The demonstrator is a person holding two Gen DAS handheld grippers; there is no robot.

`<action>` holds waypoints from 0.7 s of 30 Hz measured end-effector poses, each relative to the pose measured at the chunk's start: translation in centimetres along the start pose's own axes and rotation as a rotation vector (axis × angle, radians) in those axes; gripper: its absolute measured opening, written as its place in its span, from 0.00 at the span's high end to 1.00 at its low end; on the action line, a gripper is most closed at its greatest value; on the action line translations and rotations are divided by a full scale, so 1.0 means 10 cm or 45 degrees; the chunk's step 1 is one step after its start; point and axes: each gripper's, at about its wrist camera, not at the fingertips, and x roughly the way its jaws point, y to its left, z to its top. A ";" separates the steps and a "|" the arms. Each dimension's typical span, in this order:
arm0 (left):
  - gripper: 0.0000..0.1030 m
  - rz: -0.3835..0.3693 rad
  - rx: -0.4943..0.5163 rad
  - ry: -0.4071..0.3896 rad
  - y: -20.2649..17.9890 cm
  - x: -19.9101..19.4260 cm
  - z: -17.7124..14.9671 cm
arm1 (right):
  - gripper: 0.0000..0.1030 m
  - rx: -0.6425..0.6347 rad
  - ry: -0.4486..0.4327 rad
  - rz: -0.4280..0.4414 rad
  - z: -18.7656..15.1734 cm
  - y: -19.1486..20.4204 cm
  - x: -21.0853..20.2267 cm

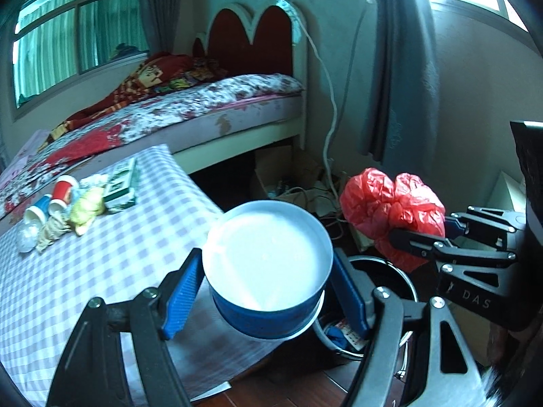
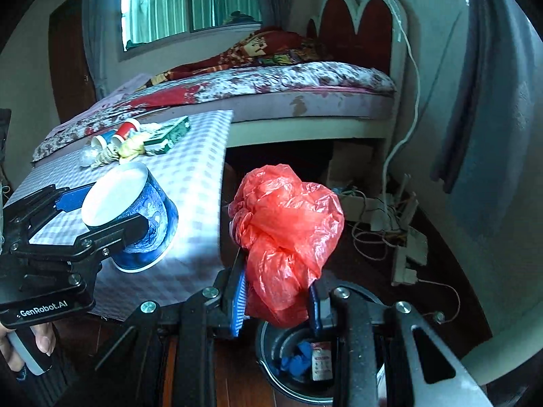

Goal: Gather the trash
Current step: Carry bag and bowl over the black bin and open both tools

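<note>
Two grippers carry trash beside the checked table.

The left gripper is clamped on a round blue paper bowl with white inside, over the table edge. The right gripper is closed on a crumpled red plastic bag, just above a dark round trash bin on the floor.

Apparently a home bedroom: a made bed, headboard, window curtains.

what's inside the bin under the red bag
In the bin, blue crumpled trash and a small labelled bottle show; the red plastic bag and hand-held gripper hide the rest.
</note>
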 end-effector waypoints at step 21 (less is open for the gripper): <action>0.28 -0.269 0.086 0.254 -0.90 0.76 -0.42 | 0.70 0.162 0.238 -0.065 -0.91 -1.05 0.14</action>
